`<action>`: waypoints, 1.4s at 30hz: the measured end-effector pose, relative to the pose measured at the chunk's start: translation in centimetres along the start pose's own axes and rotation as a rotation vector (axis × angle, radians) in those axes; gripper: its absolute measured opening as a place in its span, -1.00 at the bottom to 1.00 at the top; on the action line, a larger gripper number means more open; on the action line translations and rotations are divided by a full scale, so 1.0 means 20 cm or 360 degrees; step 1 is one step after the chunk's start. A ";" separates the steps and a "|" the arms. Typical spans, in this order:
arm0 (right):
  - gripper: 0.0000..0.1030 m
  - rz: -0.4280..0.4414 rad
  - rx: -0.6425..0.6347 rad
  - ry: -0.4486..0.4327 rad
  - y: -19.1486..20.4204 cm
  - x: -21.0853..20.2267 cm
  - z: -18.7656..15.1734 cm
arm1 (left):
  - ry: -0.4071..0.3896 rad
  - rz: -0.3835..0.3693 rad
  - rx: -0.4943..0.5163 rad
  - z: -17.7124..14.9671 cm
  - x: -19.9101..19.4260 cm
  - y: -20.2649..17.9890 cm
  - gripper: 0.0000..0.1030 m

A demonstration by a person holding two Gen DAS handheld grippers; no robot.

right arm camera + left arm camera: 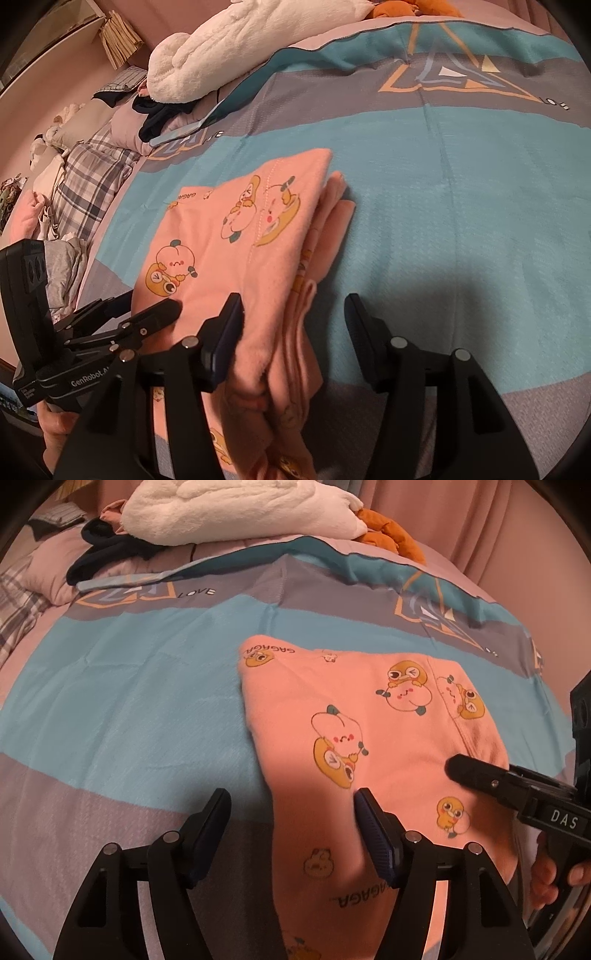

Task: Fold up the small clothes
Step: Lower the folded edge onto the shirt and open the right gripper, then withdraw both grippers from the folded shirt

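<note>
A folded pink garment (369, 738) printed with cartoon ducks and peaches lies on the bed, on a quilt (129, 709) striped in teal and grey.

The left gripper (291, 805) has its jaws wide apart and holds nothing. The garment's left edge runs down between the two jaws, so the right jaw sits over pink cloth and the left jaw over bare quilt. Whether the right jaw touches the cloth cannot be told.

The right gripper (293, 314) also has its jaws wide apart, nothing clamped. The garment's stacked right edge, several layers thick, lies between these jaws and close against the left one; the right jaw stands over bare quilt. In the left wrist view a finger of the right gripper reaches in from the right, its tip over the garment's right side.

Far ahead of both sets of jaws, at the quilt's far edge, lie a white fluffy blanket (236, 509), a dark garment (107, 554) and something orange (391, 531).
</note>
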State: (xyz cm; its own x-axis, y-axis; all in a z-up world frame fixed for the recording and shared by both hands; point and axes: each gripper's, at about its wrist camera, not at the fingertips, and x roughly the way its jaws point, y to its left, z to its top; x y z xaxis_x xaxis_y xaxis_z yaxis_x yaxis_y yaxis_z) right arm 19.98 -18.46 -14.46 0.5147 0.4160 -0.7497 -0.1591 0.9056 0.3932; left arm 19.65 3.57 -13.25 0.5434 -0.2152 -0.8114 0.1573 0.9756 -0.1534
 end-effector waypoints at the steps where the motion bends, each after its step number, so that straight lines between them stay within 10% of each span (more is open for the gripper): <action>1: 0.10 -0.0010 -0.0002 -0.0001 0.00 -0.01 0.00 | 0.0001 0.0000 -0.0003 -0.01 -0.01 0.00 0.33; 14: 0.12 0.0101 -0.0158 -0.0086 0.08 -0.15 -0.10 | -0.0001 -0.0014 -0.0033 -0.11 -0.11 0.00 0.33; 42: 0.31 -0.0219 -0.0225 -0.0045 0.10 -0.42 -0.39 | -0.0047 0.0099 -0.0030 -0.35 -0.41 -0.11 0.33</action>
State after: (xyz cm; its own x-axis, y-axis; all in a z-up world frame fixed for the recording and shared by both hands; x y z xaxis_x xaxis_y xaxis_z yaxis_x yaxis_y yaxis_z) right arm 8.81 -19.46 -11.43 0.5628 0.2870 -0.7751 -0.2016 0.9571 0.2080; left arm 8.97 3.47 -10.15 0.5757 -0.1550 -0.8028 0.1068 0.9877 -0.1142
